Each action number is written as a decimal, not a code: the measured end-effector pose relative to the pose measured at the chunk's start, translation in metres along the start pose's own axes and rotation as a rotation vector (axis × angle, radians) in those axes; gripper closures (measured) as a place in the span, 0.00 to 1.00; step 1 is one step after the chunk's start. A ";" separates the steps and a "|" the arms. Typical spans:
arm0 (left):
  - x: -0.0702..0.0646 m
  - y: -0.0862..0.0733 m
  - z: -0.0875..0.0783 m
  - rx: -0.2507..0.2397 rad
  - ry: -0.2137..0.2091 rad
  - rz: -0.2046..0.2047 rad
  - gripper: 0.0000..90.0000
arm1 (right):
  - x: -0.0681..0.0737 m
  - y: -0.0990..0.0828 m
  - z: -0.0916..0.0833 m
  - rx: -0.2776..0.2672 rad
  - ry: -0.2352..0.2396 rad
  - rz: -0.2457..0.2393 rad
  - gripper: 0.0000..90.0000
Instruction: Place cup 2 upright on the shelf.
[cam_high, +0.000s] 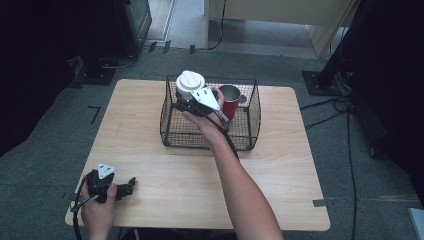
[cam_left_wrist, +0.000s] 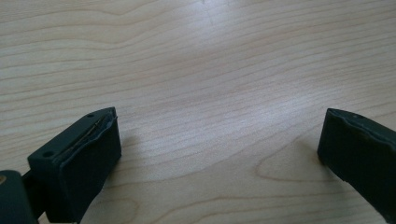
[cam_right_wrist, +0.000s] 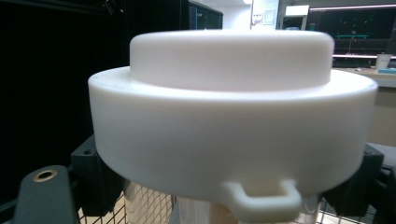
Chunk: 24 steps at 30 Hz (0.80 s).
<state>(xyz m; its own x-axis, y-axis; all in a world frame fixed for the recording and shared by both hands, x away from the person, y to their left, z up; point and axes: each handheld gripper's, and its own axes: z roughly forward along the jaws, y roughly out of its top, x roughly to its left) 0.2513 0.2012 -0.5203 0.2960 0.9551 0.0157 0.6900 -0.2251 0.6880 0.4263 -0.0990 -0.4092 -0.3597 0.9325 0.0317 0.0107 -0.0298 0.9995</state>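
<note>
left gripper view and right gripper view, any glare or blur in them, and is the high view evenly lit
Left gripper view: a soft pale sheen on the wooden table near the top, the jaws' near parts a little soft. Right gripper view: the white lid is so close that it looks smooth and slightly soft, the background dark with bright strips at upper right. High view: table well lit, the left and right edges of the room nearly black.
</note>
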 end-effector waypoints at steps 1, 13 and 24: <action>0.000 0.000 0.000 0.000 0.000 0.000 0.00 | 0.001 -0.002 0.004 0.010 0.002 0.005 0.18; 0.000 0.000 0.000 0.000 0.000 0.000 0.00 | 0.000 -0.018 0.017 0.080 -0.008 -0.032 0.18; 0.000 0.000 0.000 0.000 0.000 -0.001 0.00 | -0.005 -0.031 0.024 0.132 -0.018 -0.039 0.18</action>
<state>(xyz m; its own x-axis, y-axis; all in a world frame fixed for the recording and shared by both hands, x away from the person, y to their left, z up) 0.2513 0.2011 -0.5203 0.2955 0.9552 0.0152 0.6900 -0.2244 0.6881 0.4502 -0.0938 -0.4406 -0.3454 0.9384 -0.0089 0.1200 0.0535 0.9913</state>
